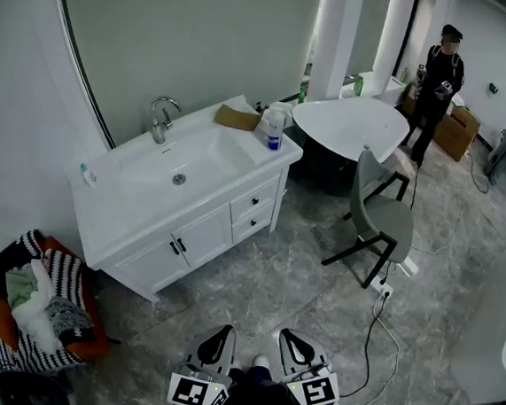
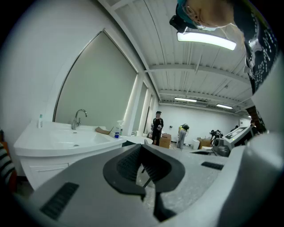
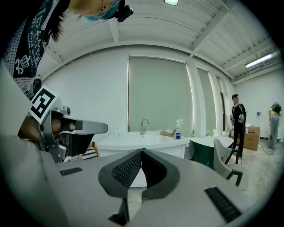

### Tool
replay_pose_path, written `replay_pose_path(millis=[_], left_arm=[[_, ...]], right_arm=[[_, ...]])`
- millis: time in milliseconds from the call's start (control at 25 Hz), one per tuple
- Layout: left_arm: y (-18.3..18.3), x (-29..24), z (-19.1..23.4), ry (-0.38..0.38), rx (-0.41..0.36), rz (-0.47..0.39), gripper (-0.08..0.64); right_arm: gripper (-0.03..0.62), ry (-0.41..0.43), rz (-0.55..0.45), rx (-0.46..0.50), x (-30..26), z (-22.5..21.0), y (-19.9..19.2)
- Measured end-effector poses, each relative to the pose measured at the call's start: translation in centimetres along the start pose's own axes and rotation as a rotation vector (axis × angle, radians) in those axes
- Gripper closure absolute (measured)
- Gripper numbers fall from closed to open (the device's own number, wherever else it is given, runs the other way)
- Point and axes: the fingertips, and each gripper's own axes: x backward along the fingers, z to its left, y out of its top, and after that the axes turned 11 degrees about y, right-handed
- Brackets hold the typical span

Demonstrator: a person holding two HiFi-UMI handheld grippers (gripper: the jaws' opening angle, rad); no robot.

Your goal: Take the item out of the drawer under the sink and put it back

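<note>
In the head view, the white vanity with the sink [image 1: 178, 168] stands in the left middle of the frame, and its two drawers [image 1: 253, 212] sit one above the other at the right end of the cabinet, both closed. The item is not visible anywhere, so I judge it lies inside one of these drawers; which one I cannot tell. A spray bottle [image 1: 275, 130] stands on the counter near the faucet [image 1: 161, 119], and a grey chair [image 1: 381, 216] is to the right. The left gripper [image 1: 215, 345] and the right gripper [image 1: 298, 347] hang at the bottom edge, well apart from the vanity. In the left gripper view, the left gripper [image 2: 142, 148] has its jaws together at the tips with nothing between them, and the vanity is far off at the left of the frame. In the right gripper view, the right gripper [image 3: 141, 153] also has its jaws closed and empty, and it looks toward the sink in the centre. I judge that the task is not started yet: this is the approach. The next move calls for walking up to the vanity, parting the jaws of one gripper, clamping them on a drawer knob and pulling the drawer out.
</note>
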Motion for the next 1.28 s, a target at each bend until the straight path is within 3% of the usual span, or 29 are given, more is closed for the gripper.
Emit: replay_pose_path(millis=[400, 800, 1280], left_arm=[[0.3, 0.1, -0.2, 0.032, -0.007, -0.021, 0.555], [0.0, -0.4, -2.9, 0.019, -0.007, -0.056, 0.555], [-0.4, -3.5, -2.5, -0.020, 0.004, -0.028, 0.555]], right_arm=[[0.574, 0.023, 0.007, 0.010, 0.4, -0.4, -0.8], [0.572, 0.069, -0.063, 0.025, 2.7, -1.5, -0.5], [0.572, 0.077, -0.040, 0.007, 0.6, -3.2, -1.0]])
